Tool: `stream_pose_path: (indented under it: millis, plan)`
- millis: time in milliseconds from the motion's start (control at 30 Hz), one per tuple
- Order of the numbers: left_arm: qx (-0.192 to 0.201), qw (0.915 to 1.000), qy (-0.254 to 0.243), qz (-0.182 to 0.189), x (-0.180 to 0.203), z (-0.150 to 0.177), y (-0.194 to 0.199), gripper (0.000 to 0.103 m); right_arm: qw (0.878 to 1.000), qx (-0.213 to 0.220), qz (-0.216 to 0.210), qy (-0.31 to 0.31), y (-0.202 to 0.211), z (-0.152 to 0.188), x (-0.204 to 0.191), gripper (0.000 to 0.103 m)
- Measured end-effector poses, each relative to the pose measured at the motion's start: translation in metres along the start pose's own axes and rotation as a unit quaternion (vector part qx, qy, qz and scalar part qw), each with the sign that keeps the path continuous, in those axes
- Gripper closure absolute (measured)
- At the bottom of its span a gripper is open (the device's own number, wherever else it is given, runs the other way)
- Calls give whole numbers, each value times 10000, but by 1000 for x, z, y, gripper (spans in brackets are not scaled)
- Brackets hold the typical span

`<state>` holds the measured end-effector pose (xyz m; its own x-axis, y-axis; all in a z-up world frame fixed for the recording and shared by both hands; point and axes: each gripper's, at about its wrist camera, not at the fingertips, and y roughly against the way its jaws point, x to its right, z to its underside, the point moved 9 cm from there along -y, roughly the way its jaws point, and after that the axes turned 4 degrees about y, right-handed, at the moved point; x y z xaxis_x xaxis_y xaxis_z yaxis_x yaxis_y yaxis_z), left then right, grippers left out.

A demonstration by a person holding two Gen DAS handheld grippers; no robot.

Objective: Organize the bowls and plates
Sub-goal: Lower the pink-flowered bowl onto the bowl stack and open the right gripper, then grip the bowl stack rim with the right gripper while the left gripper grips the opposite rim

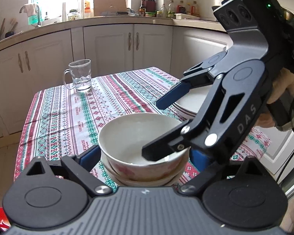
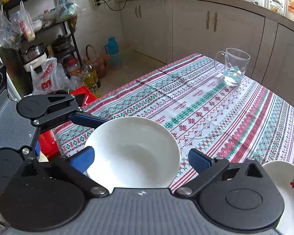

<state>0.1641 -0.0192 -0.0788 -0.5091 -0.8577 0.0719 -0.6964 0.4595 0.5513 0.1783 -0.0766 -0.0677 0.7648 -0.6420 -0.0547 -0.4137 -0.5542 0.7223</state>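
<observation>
— Left gripper (image 1: 144,152)?
— Tilted down over the near edge of the tablecloth (image 1: 72,109). Jaws spread wide, one blue pad (image 1: 90,154) on each side of the top bowl (image 1: 131,135). Close against its wall, yet impossible to say whether pressing.
— And the bowl itself?
— Upright, nested on a stack of bowls (image 1: 143,178) right in front of that gripper.
— Right gripper (image 1: 153,128)?
— Held in a hand (image 1: 284,86), coming in from the right and pitched steeply down. Gaping wide; lower finger dipped just inside the bowl's rim, upper finger well above and clear of it. Gripping nothing.
— Same from its own camera?
— Yes: right gripper (image 2: 142,159) with the white bowl (image 2: 133,152) between its pads, the left pad over the rim, the right pad apart.
— Elsewhere on the cloth?
— Plates (image 1: 188,101) stacked behind the right gripper; glass mug (image 1: 80,76) at the far corner.
</observation>
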Motion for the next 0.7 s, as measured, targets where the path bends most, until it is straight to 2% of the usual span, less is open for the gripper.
stream_pose_path:
  millis: [167, 467, 700]
  plan:
    - [-64, 9999, -75, 83, -1, 4, 6, 6, 9998, 98, 178, 6, 9, 5, 1, 0]
    - [-158, 9996, -233, -16, -6, 13, 16, 6, 9985, 185, 502, 145, 22, 17, -6, 0]
    - [26, 9991, -410, -94, -15, 17, 25, 5, 9951, 384, 749, 521, 32, 20, -23, 0]
